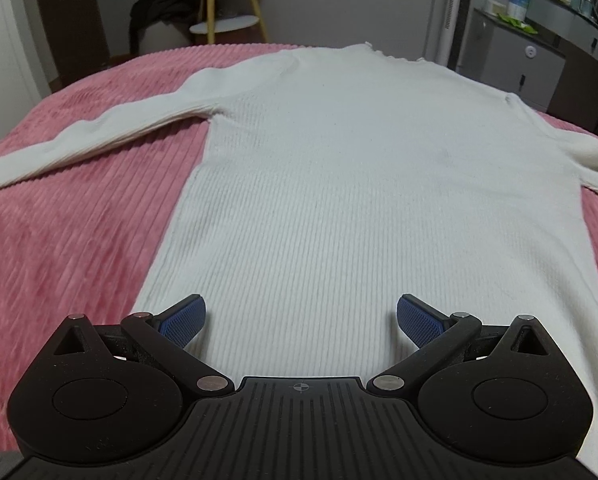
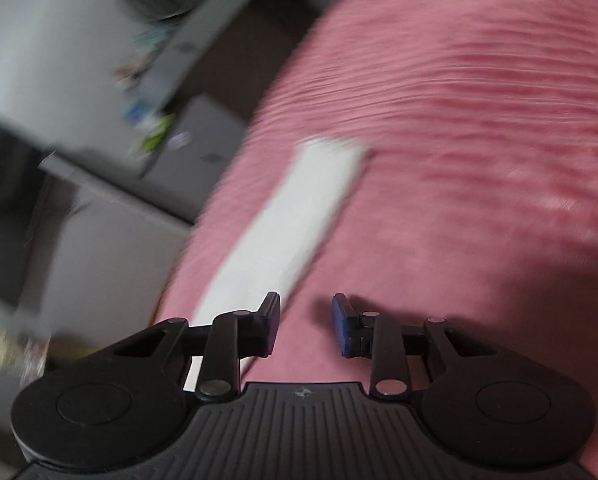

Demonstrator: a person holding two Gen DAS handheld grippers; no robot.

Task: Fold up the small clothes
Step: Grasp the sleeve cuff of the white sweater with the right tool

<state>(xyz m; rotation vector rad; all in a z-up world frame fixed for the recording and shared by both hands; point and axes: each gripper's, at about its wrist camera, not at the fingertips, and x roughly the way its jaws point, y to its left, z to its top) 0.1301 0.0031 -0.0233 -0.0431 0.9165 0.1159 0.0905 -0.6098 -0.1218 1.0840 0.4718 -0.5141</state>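
A white ribbed long-sleeved sweater [image 1: 339, 184] lies flat on the pink bedspread [image 1: 67, 248], hem nearest me, collar at the far end. Its left sleeve [image 1: 99, 136] stretches out to the left; the right sleeve is bunched at the right edge [image 1: 591, 156]. My left gripper [image 1: 301, 322] is wide open just above the hem, holding nothing. In the blurred right wrist view, my right gripper [image 2: 305, 322] is open and empty over the pink bedspread [image 2: 459, 160], with a white sleeve [image 2: 291, 208] running away from its left finger.
Beyond the bed stand a wooden stool with a white shelf [image 1: 223, 24], dark clothing [image 1: 159, 0], and a grey cabinet with bottles [image 1: 539, 32]. The right wrist view shows the bed's edge and grey cabinets [image 2: 119, 200] to the left.
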